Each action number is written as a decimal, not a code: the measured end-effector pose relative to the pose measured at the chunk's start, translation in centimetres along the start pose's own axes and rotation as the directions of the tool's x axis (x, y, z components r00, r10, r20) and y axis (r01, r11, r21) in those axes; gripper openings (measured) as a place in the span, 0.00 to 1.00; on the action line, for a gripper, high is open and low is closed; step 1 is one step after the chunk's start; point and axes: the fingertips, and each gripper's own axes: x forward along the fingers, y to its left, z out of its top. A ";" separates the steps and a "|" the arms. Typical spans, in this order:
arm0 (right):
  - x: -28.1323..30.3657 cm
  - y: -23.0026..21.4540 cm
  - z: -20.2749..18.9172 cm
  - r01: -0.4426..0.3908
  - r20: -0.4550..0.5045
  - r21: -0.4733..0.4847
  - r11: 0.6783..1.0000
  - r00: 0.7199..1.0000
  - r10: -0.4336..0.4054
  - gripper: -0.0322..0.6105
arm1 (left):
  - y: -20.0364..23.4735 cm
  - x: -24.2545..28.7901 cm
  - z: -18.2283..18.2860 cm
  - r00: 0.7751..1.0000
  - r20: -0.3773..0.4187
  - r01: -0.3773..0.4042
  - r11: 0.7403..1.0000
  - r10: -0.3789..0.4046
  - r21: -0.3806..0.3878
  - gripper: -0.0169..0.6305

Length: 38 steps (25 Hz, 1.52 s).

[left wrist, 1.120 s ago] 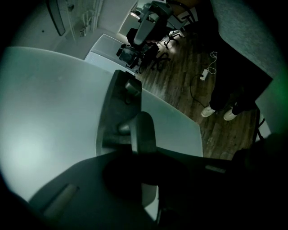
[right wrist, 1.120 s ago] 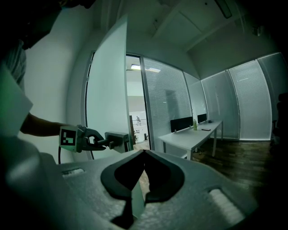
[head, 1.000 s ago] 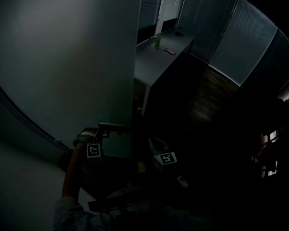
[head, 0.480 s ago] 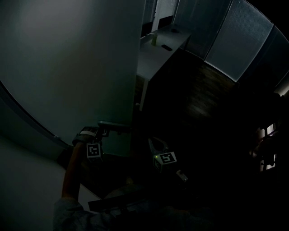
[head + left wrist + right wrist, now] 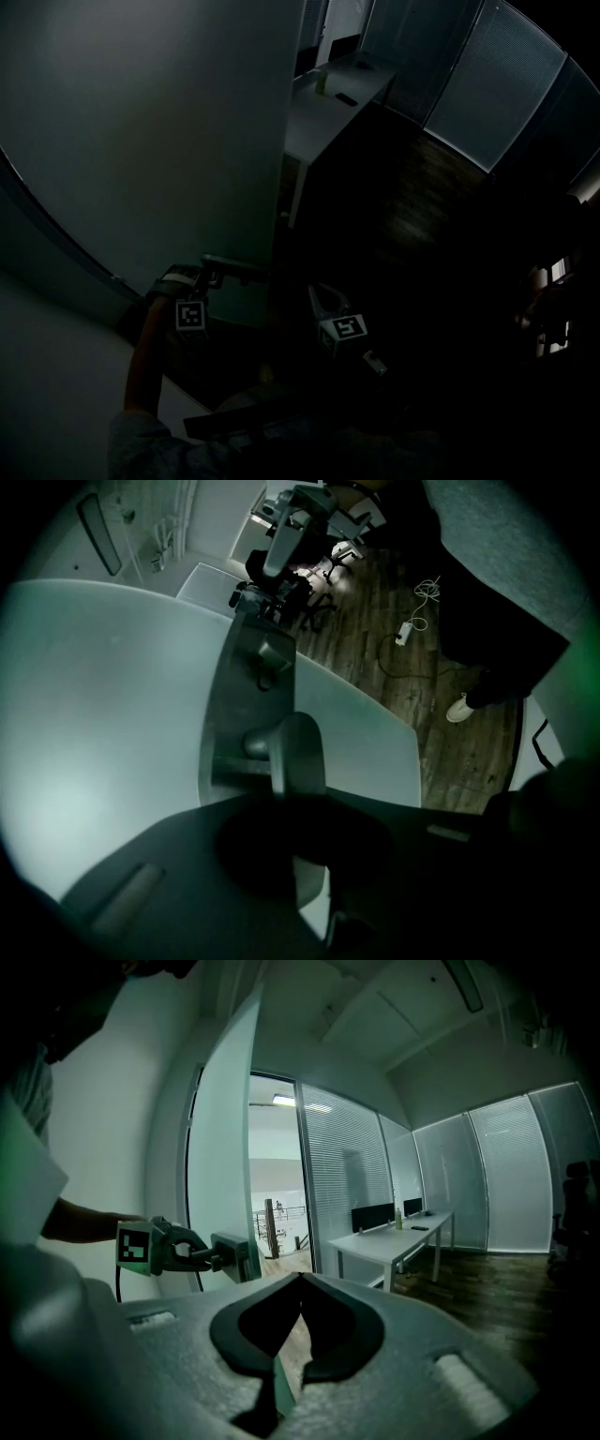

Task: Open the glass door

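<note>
From where I sit, the glass door [image 5: 169, 141] looks already off its frame. In the right gripper view its free edge stands clear of the jamb, with a lit corridor showing through the gap beside it, so I judge the opening to be part done and not finished. The left gripper [image 5: 217, 274] is clamped on the lever handle [image 5: 298, 752]. In its own view the lever runs straight between the jaws, which are drawn in tight against it, just out from the metal lock plate [image 5: 246, 696] on the pane. The right gripper [image 5: 300, 1277] hangs beside it near the door's edge with its jaws brought together on nothing, taking no part in the pull. What I think is left is to swing the pane wider until the way is fully clear, then let go of the handle. How far it must go I can't read in this dark. As for containers, the job involves none. The only one I can find is a small greenish bottle [image 5: 326, 82] standing on the long table [image 5: 323, 122] deep in the room, well apart from the door. It is too far and dim for me to tell what is in it.
</note>
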 end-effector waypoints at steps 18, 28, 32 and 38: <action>-3.8 1.5 -2.4 0.003 -0.010 0.016 1.000 1.000 -0.002 0.05 | -3.0 -3.3 -0.4 0.999 -0.042 0.022 0.999 -0.020 0.028 0.05; -3.6 2.9 -2.4 -0.022 -0.002 0.016 1.000 1.000 0.022 0.05 | -4.4 -5.0 -1.0 0.998 -0.060 0.032 0.998 -0.029 0.048 0.05; -3.7 3.0 -2.6 -0.025 -0.006 0.018 1.000 1.000 0.026 0.05 | -4.9 -5.9 -0.8 0.997 -0.056 0.046 0.998 -0.043 0.045 0.05; -3.7 3.5 -2.5 -0.038 -0.010 0.016 0.999 0.999 0.038 0.05 | -5.5 -7.1 -0.8 0.997 -0.061 0.052 0.997 -0.048 0.057 0.05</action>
